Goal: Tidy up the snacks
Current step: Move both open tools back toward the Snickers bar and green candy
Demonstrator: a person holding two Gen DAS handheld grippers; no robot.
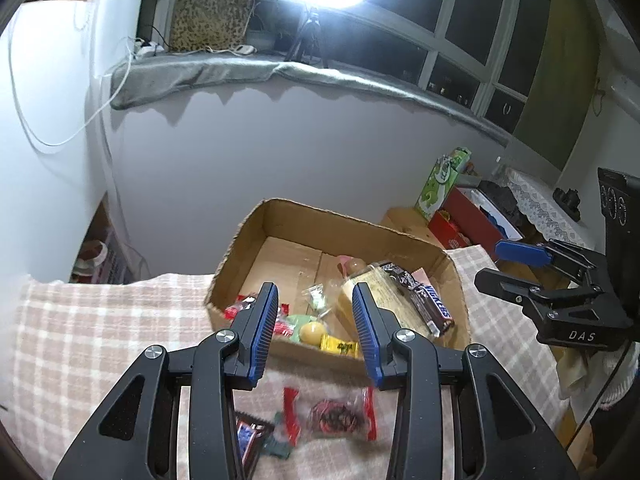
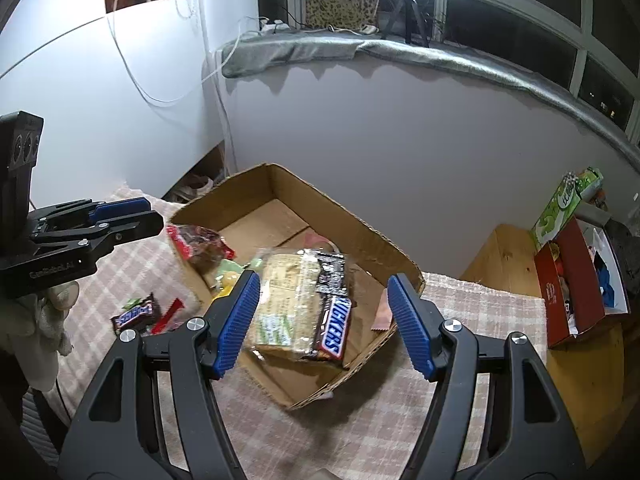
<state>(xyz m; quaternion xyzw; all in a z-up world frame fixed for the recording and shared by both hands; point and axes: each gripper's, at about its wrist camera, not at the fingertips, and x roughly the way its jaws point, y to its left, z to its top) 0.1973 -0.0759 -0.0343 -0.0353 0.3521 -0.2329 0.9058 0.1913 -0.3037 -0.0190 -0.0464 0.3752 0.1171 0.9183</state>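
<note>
An open cardboard box stands on a checked cloth. In it lie a Snickers bar, a clear-wrapped cracker pack, red packets and a yellow round sweet. My left gripper hangs open over the box's near left edge, with nothing between its pads. My right gripper is open above the cracker pack and holds nothing. On the cloth in front of the box lie a red-wrapped sweet and a mini Snickers.
The checked cloth covers the table. To the right, a red box and a green carton sit on a wooden top. A gloved hand holds the left gripper. A wall and a blanket-covered sill rise behind.
</note>
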